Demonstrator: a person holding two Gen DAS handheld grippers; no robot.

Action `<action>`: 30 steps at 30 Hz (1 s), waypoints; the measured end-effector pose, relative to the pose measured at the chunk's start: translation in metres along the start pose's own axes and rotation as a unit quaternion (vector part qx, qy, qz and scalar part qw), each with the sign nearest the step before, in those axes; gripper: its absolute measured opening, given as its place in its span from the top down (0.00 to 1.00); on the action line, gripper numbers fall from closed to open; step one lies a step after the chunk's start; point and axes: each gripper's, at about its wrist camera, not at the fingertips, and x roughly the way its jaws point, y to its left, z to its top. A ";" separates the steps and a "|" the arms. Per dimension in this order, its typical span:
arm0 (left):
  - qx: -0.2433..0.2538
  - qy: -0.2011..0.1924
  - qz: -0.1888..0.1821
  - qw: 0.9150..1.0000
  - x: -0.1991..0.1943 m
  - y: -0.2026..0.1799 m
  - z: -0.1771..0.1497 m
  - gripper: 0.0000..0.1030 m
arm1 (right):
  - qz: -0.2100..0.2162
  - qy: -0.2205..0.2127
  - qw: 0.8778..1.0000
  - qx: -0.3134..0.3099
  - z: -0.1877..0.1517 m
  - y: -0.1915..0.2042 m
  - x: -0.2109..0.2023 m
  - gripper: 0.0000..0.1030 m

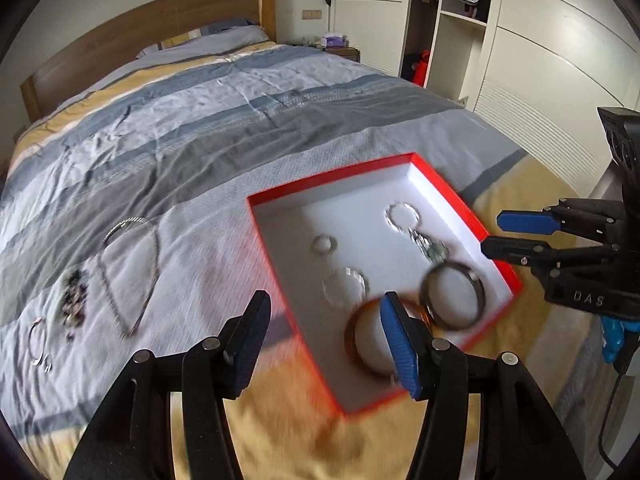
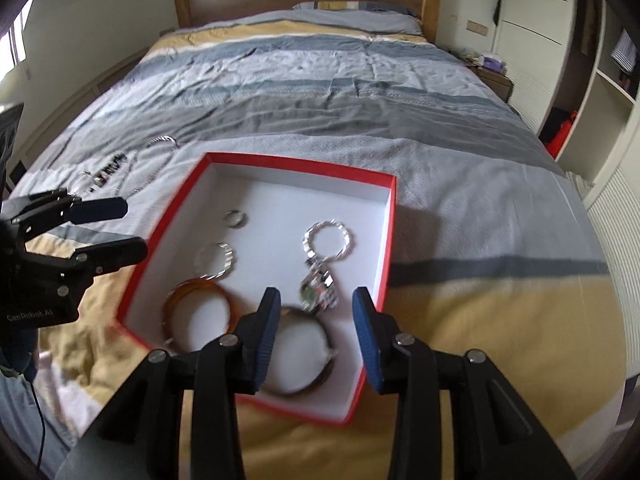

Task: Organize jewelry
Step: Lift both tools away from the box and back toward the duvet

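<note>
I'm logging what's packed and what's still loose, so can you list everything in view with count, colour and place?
shallow red cardboard box with white inside: one, on the bed's near end
amber plastic bangle: one, in the box, near corner
dark metal bangle: one, in the box
twisted silver bracelet: one, in the box
small silver band ring: one, in the box
ridged silver ring: one, in the box
silver wristwatch: one, in the box
long silver chain necklace: one, loose on the quilt
dark bead cluster: one, beside the necklace
thin silver hoops: apparently two, beside the beads
striped grey, blue and yellow quilt: one, covering the bed
left gripper: black, blue-padded fingers, open
right gripper: same, open
</note>
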 end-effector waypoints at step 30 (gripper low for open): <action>-0.107 -0.072 0.076 0.989 -0.215 0.047 -0.197 0.28 | 0.057 -0.069 0.996 -0.026 -0.089 0.170 -0.140 0.65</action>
